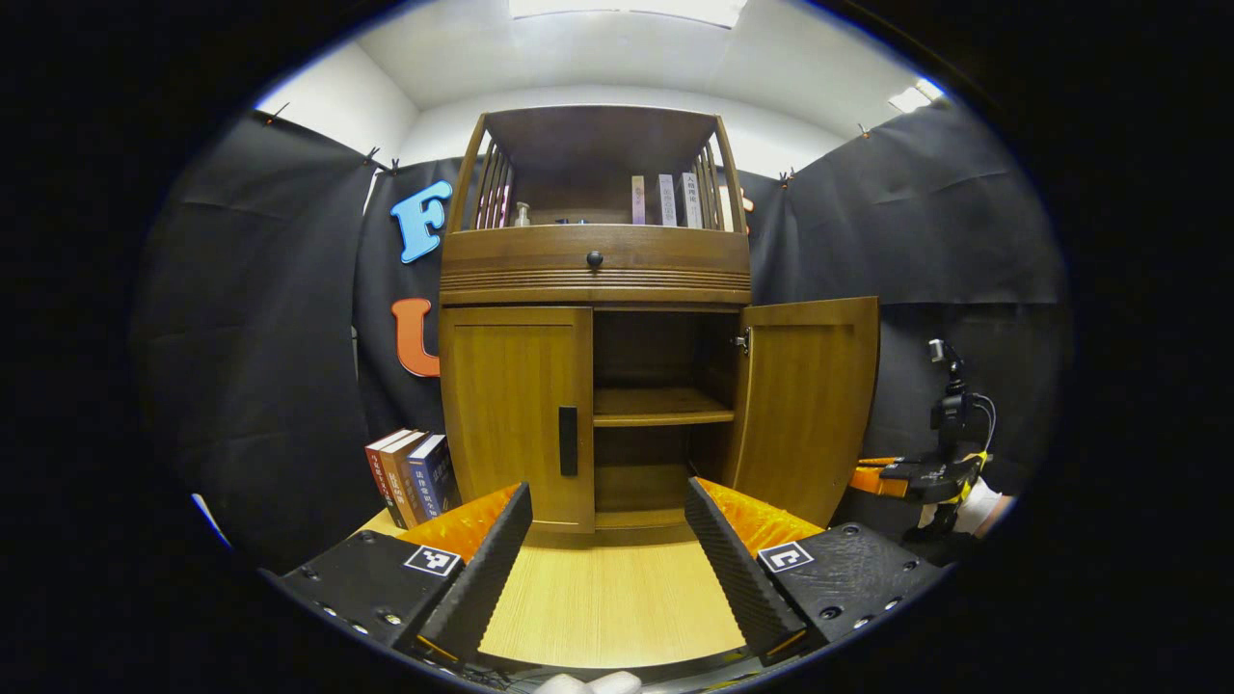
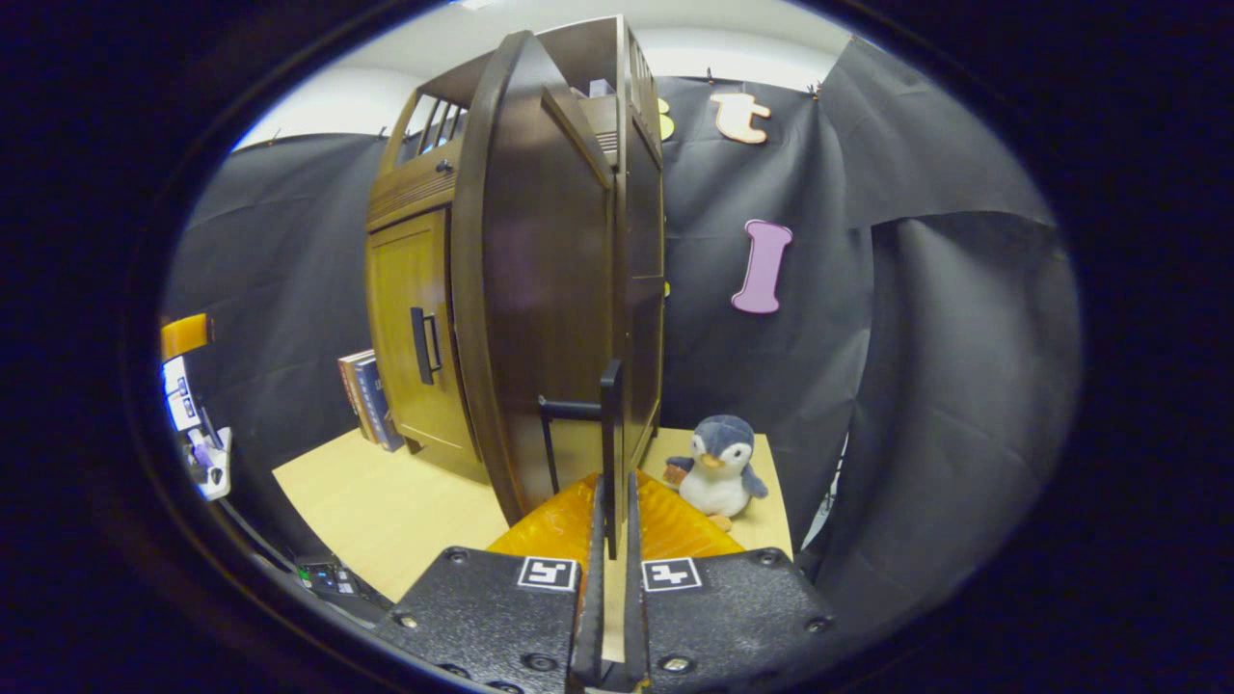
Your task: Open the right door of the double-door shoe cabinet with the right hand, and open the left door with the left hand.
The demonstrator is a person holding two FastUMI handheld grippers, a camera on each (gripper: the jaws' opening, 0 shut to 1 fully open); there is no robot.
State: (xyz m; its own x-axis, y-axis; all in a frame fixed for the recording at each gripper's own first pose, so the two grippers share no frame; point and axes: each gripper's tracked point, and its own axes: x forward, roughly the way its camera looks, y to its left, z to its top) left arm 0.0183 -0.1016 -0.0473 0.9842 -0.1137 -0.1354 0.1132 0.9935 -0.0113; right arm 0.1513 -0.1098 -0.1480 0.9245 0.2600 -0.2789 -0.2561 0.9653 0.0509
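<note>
One shoe cabinet (image 1: 595, 318) with two doors (image 1: 517, 414) (one swung open), three books (image 1: 413, 474) beside it, three more on top (image 1: 665, 200), one bottle (image 1: 522, 214), one plush penguin (image 2: 718, 465).

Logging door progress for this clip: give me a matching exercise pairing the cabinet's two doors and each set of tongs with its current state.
Things:
1. right door
2. left door
3. left tongs
4. right tongs

States:
A. open wide, holding nothing
B. swung open
C. closed flat against the cabinet
D. shut on the right door's handle

Pairs: 1-B, 2-C, 3-A, 4-D
</note>
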